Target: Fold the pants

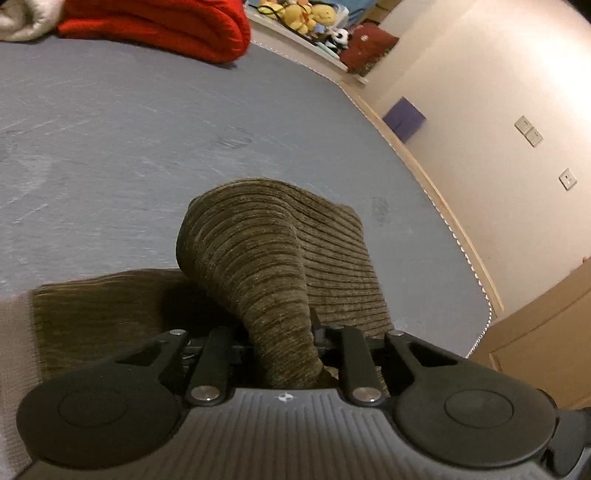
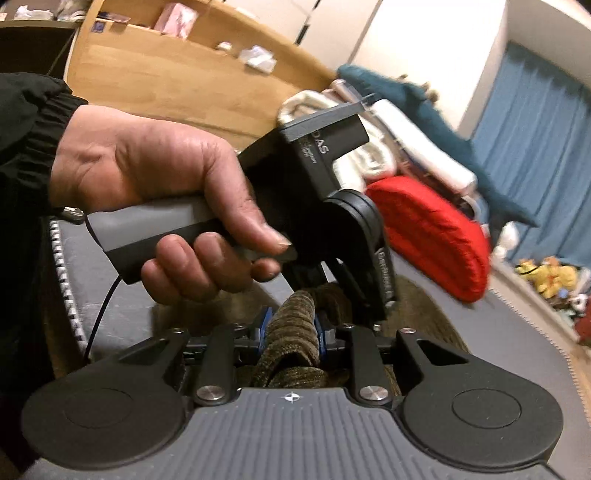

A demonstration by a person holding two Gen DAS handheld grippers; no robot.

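Olive-brown corduroy pants (image 1: 258, 240) lie on a grey-blue bed (image 1: 110, 129), with one part pulled up into a ridged bunch. In the left wrist view my left gripper (image 1: 286, 334) is shut on that bunch, and the fabric hides its fingertips. In the right wrist view my right gripper (image 2: 291, 326) pinches another fold of the pants (image 2: 291, 369) between its blue pads (image 2: 266, 325). Just beyond it a hand (image 2: 147, 177) in a black sleeve holds the left gripper (image 2: 373, 314), which points down into the same fabric.
A folded red blanket (image 1: 166, 29) lies at the far side of the bed, with white bedding (image 2: 369, 158) and a teal plush (image 2: 424, 99) behind it. Yellow plush toys (image 1: 306, 16) sit on a ledge. The bed's stitched edge (image 1: 461, 240) runs along a wall on the right.
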